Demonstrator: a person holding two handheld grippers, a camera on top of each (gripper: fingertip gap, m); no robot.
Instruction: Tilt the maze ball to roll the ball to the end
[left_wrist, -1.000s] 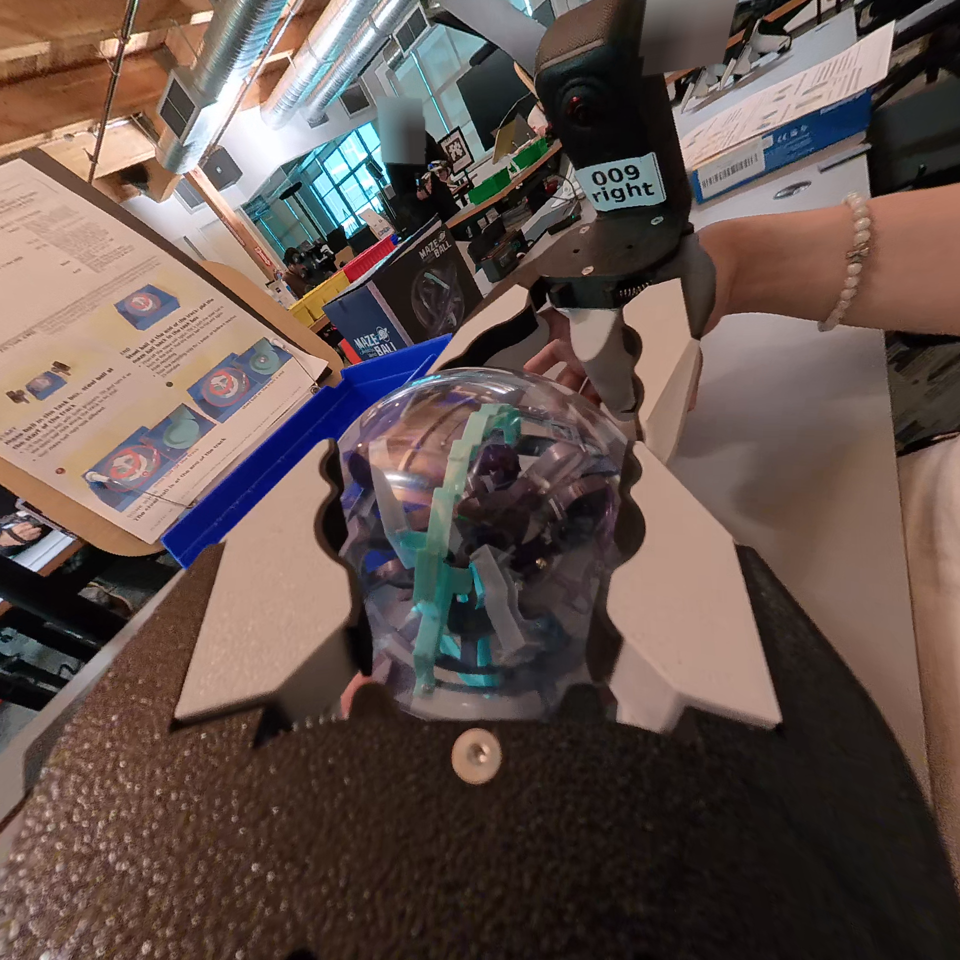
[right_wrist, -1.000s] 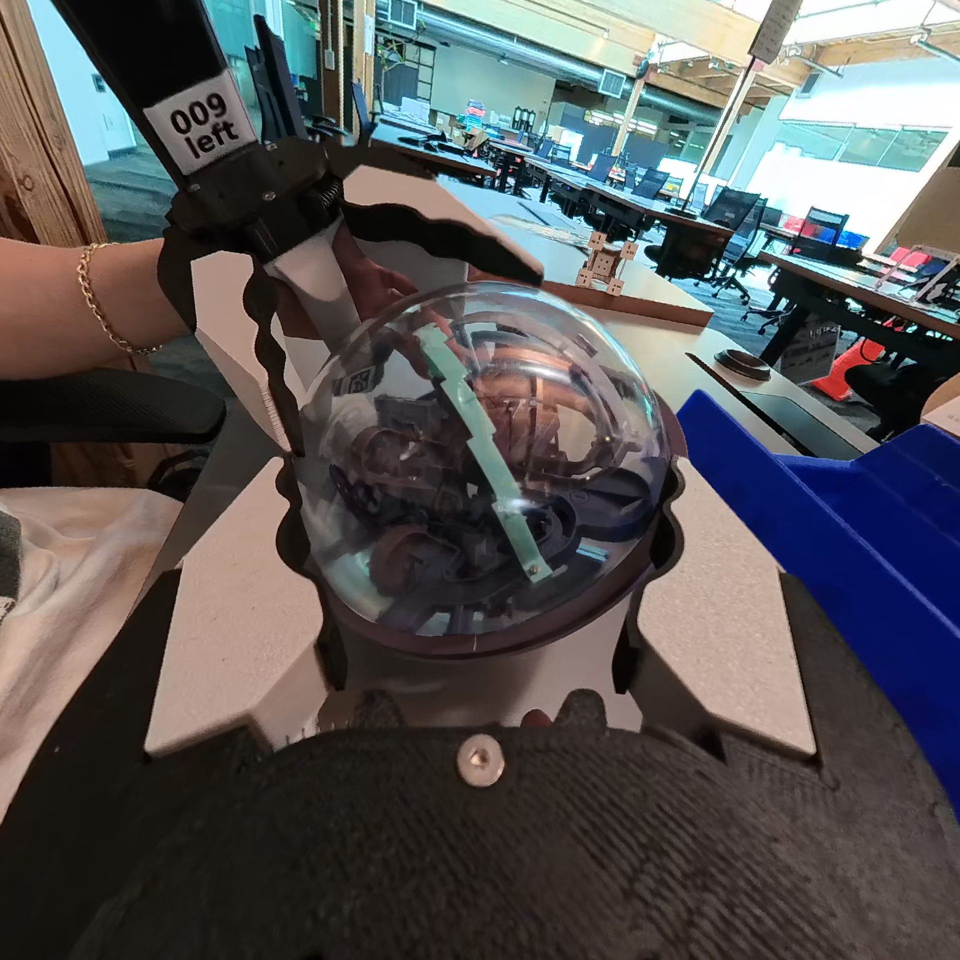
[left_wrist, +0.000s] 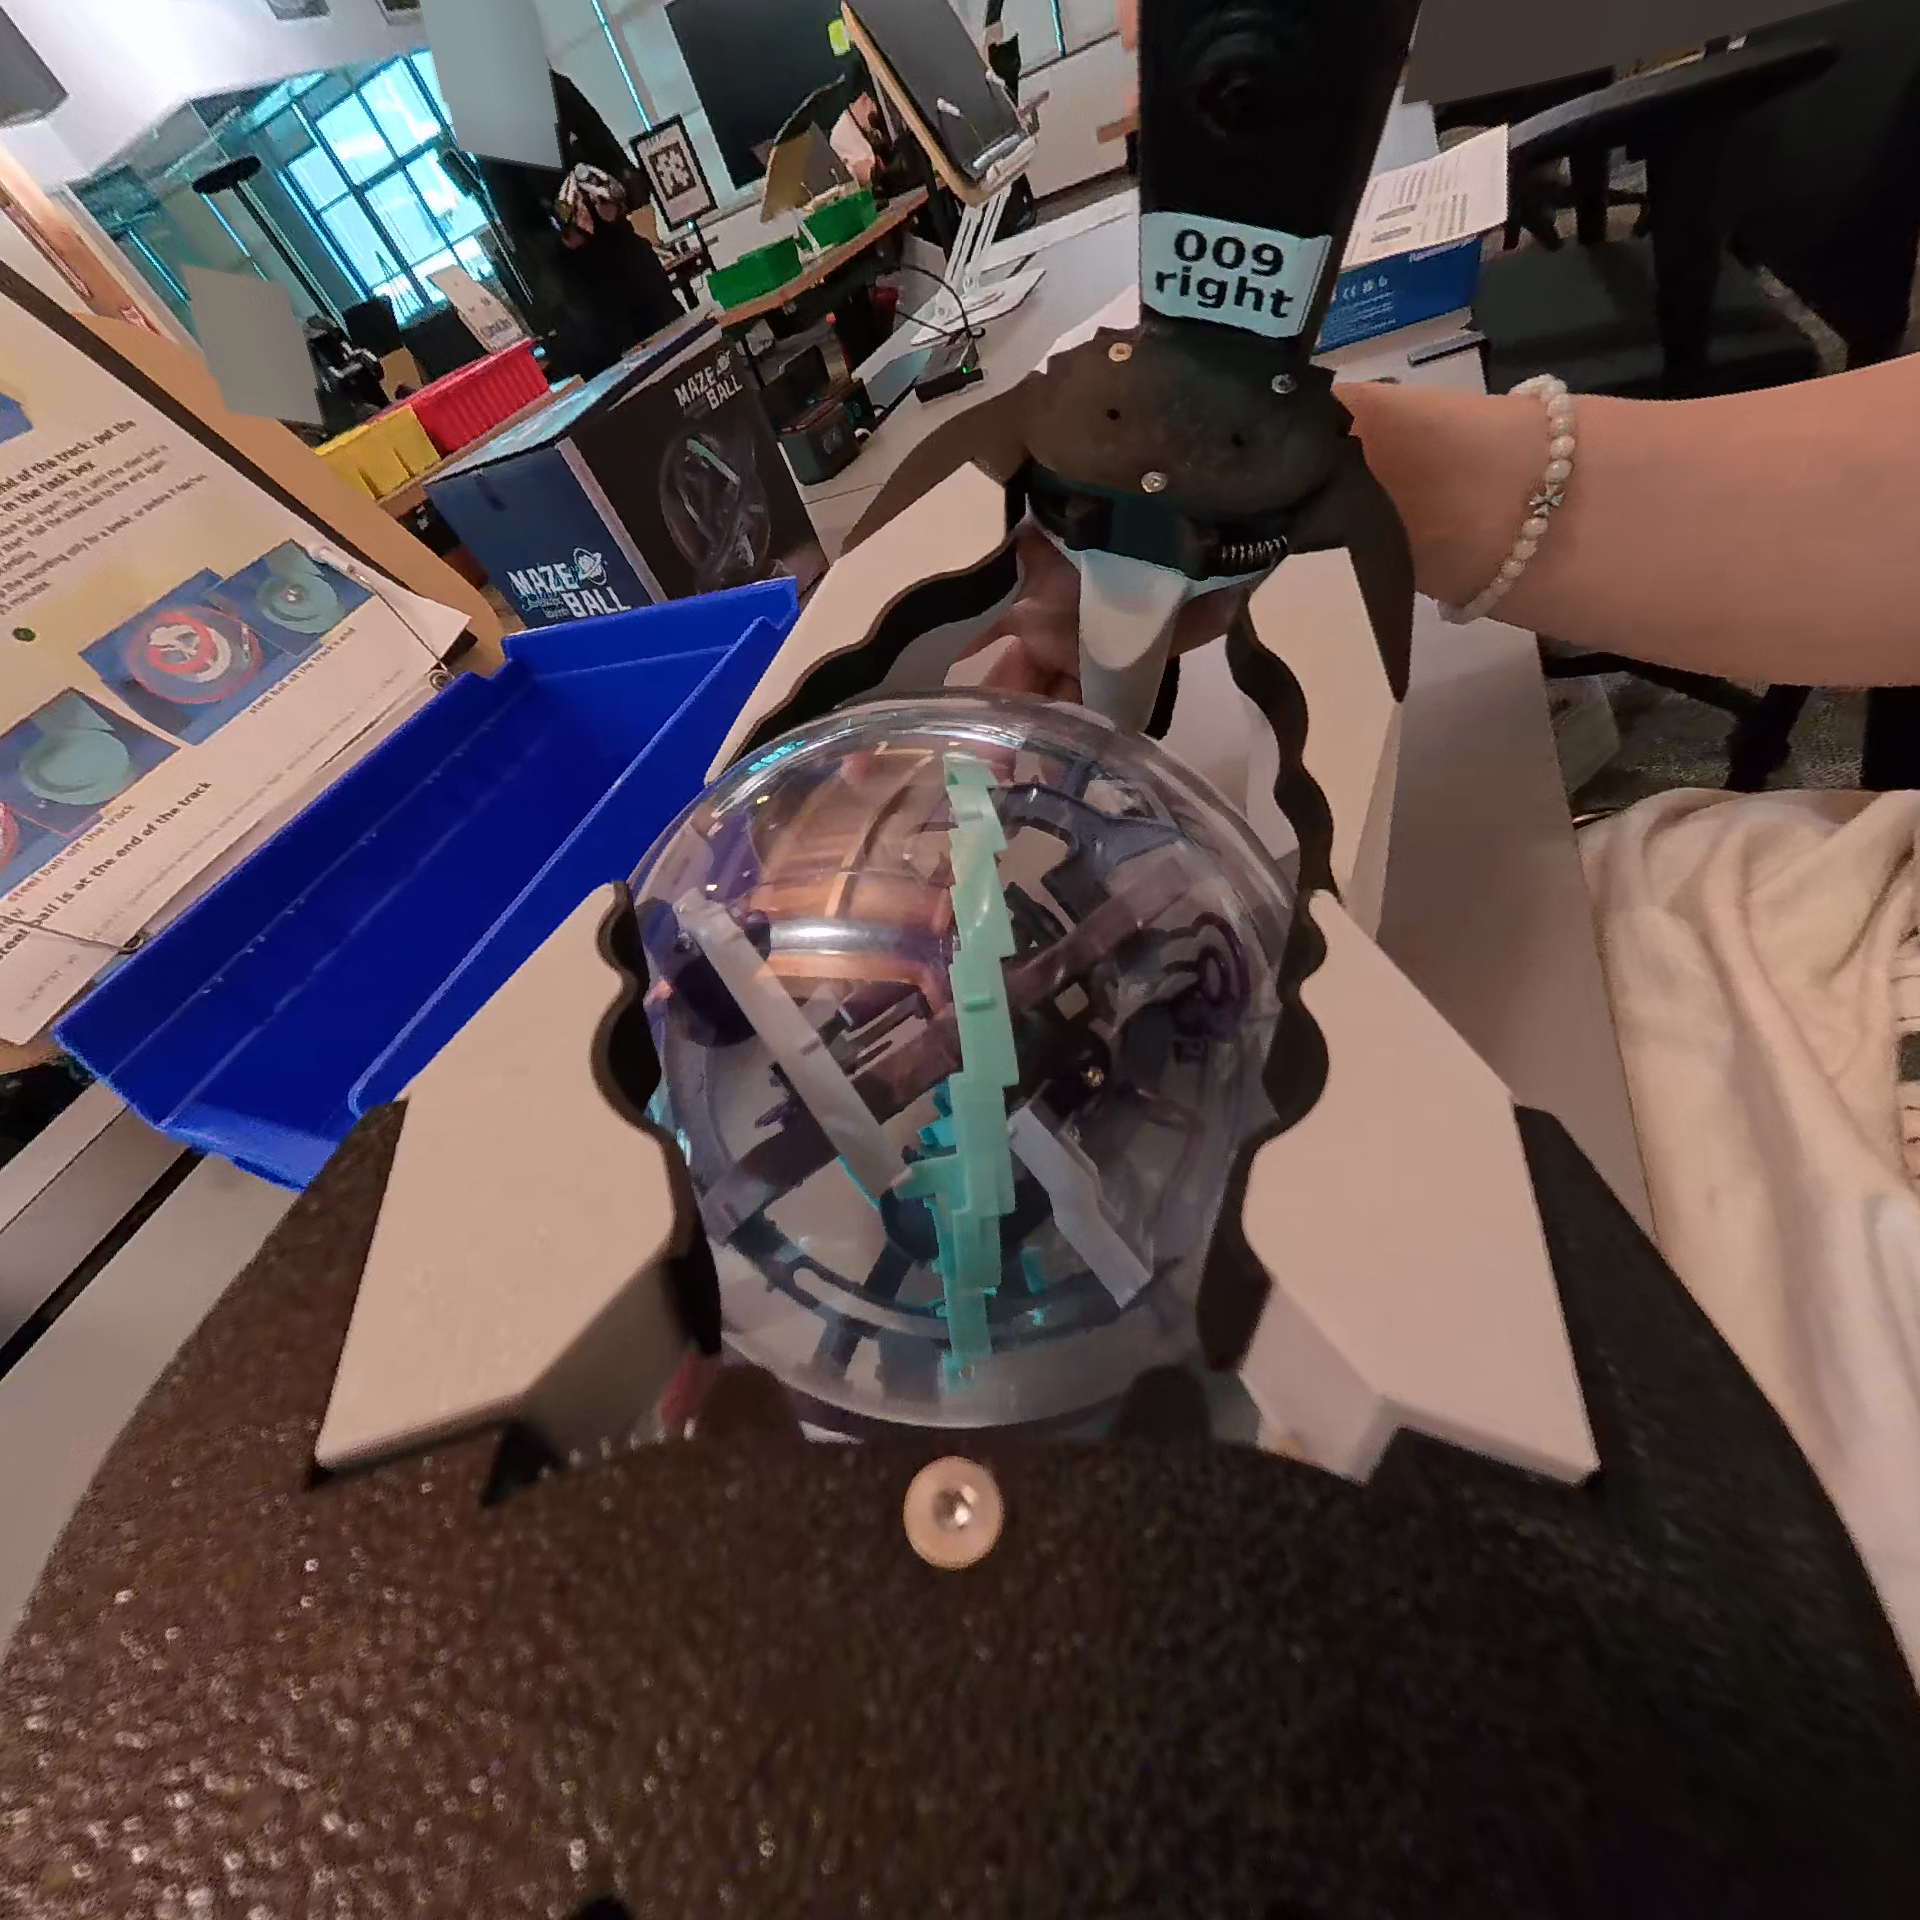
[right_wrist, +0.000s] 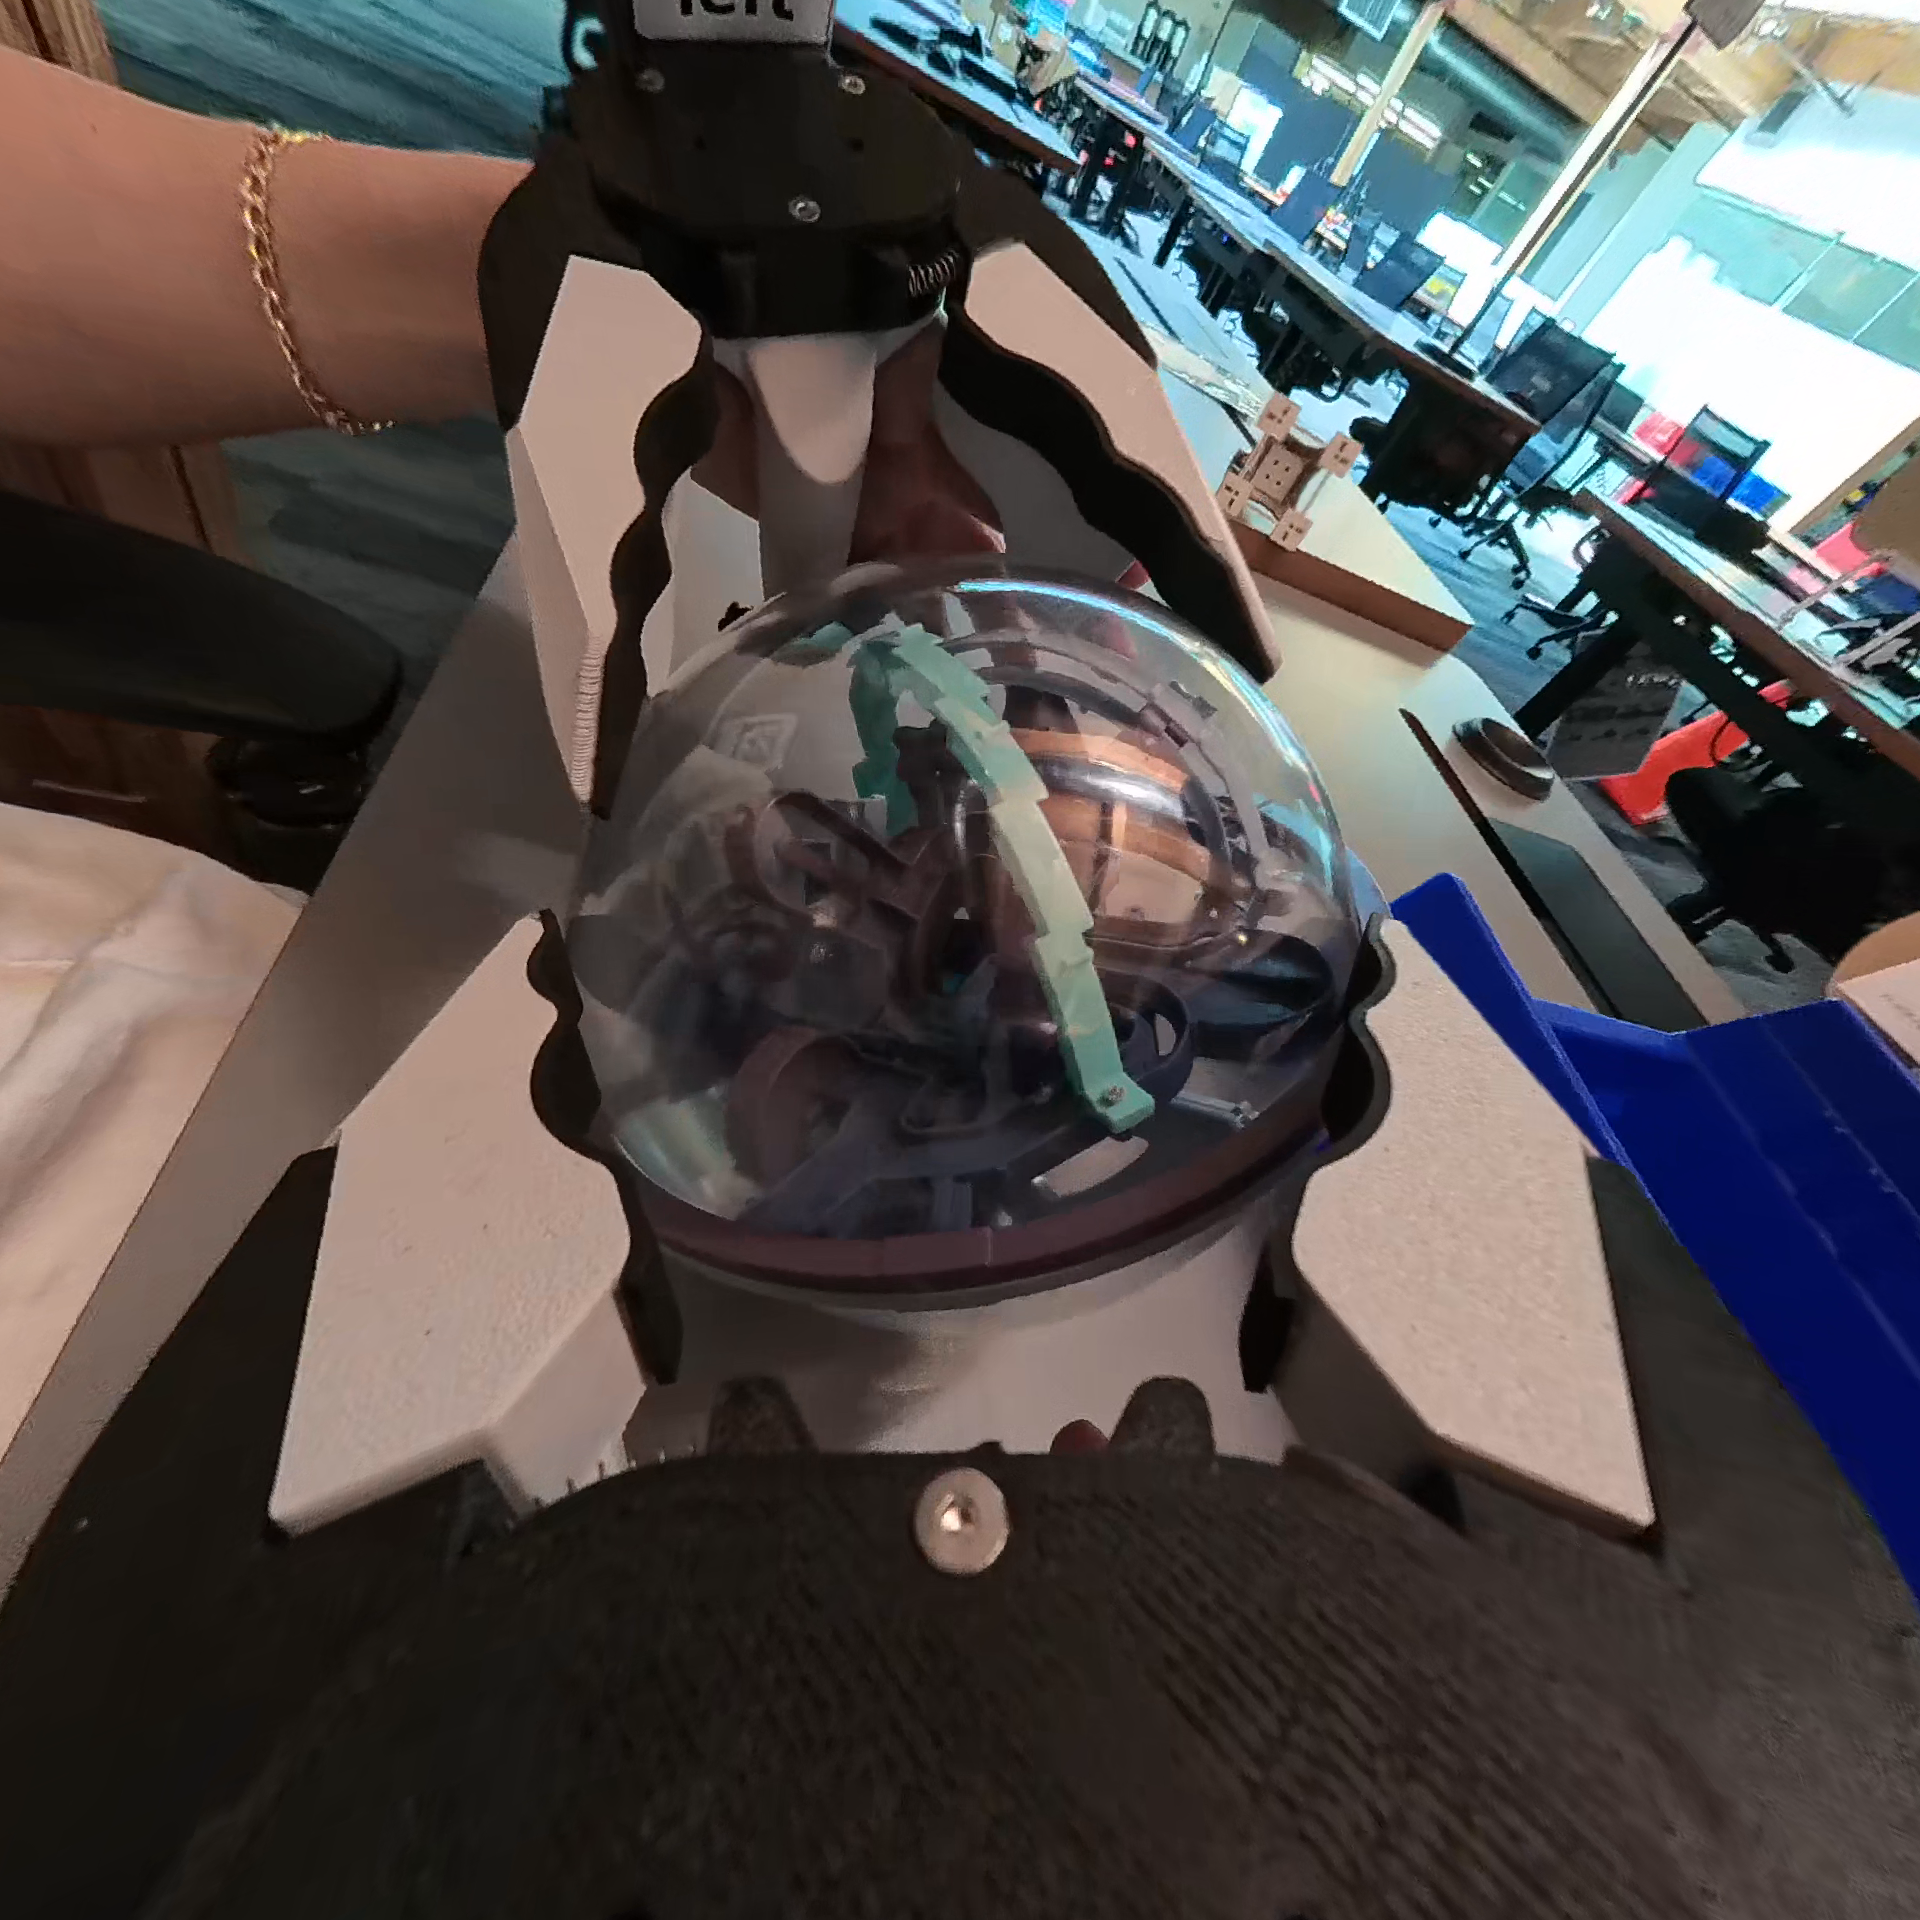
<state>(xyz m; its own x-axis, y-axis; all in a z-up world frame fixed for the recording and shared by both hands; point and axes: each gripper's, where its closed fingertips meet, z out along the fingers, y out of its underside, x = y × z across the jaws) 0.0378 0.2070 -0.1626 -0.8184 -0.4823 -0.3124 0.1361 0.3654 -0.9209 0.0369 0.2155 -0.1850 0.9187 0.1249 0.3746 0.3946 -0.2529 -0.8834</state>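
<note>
**Two hand-held tools grip a clear maze ball from opposite sides**

Nearest in the left wrist view, the left tool (left_wrist: 961, 1091) is clenched on the clear plastic maze ball (left_wrist: 956, 1039), its two white, wavy-edged fingers (left_wrist: 520, 1174) pressed against the sphere's left and right sides. The ball holds a tangle of purple, brown and grey tracks, with a mint-green stepped track (left_wrist: 971, 1039) running up through the middle. The small rolling ball inside cannot be made out.

On the far side of the maze ball, the right tool (left_wrist: 1049, 748) faces the left one and also grasps the sphere, a person's arm with a pearl bracelet (left_wrist: 1538, 499) behind it. In the right wrist view, its fingers (right_wrist: 447, 1195) clamp the ball at the dark seam ring (right_wrist: 987, 1247).

Just beside the maze ball sits a blue plastic bin (left_wrist: 416, 883) on the white tabletop (left_wrist: 1455, 831). Beyond the bin stand a printed instruction sheet (left_wrist: 156, 623) on a board and a dark product box (left_wrist: 644, 499).
</note>
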